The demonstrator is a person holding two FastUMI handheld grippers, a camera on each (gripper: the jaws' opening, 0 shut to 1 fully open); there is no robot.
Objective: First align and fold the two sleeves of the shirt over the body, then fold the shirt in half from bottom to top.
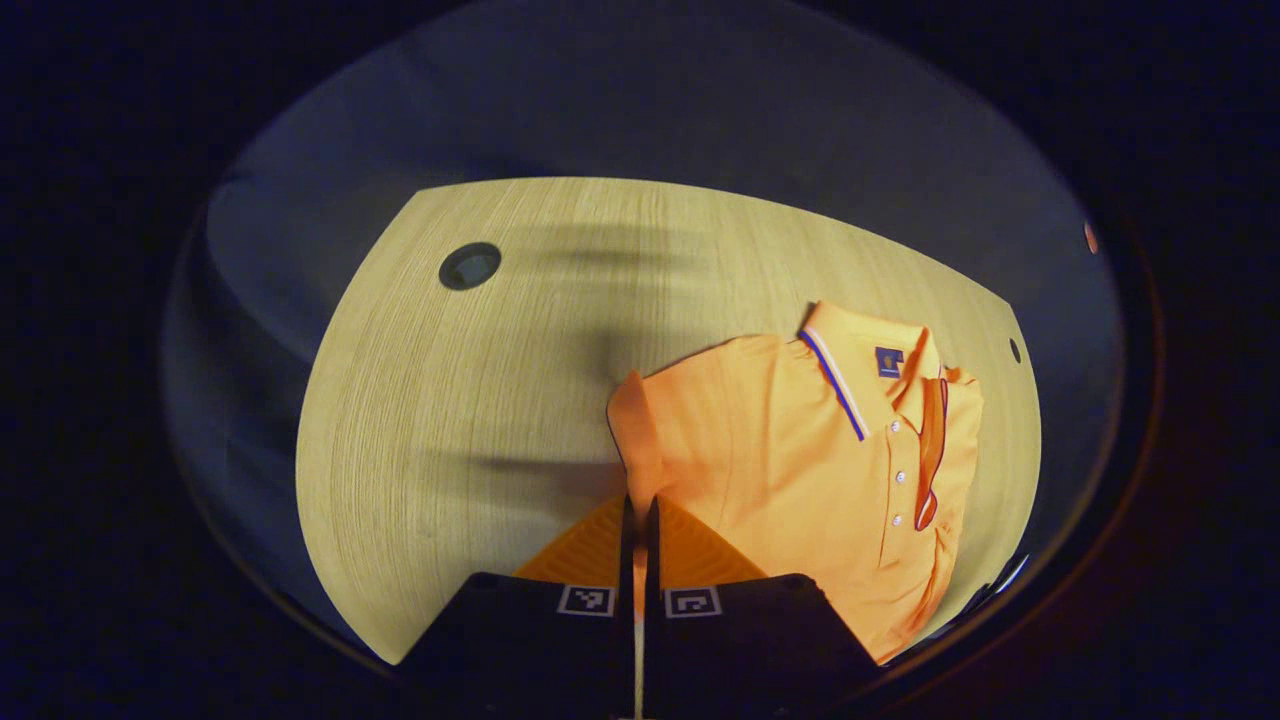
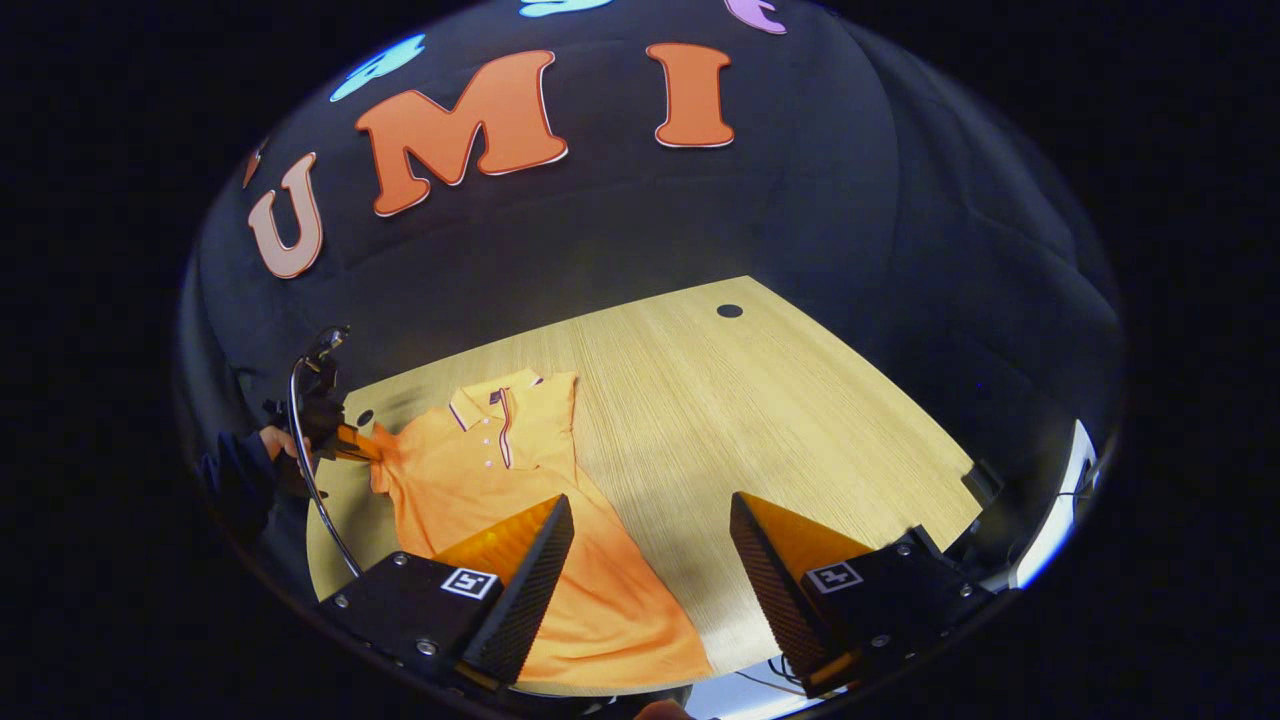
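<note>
Shirt (image 1: 790, 450) label (image 1: 889, 361) unreadable — left gripper (image 1: 640, 520) pinching sleeve (image 1: 632, 420)

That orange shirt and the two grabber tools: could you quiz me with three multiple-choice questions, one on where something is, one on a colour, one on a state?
1. Where does the shirt lie?
A. on the wooden table
B. on the floor
C. on a hanger

2. What colour is the stripe along the collar?
A. green
B. blue and white
C. black

3. How does the right gripper stand?
A. shut on the shirt
B. open, fingers wide apart
C. shut on nothing

Answers:
1 A, the shirt lies spread on the tabletop.
2 B, the left gripper view shows the striped edge.
3 B, bare table shows between its fingers, while the left gripper pinches a sleeve.
</note>
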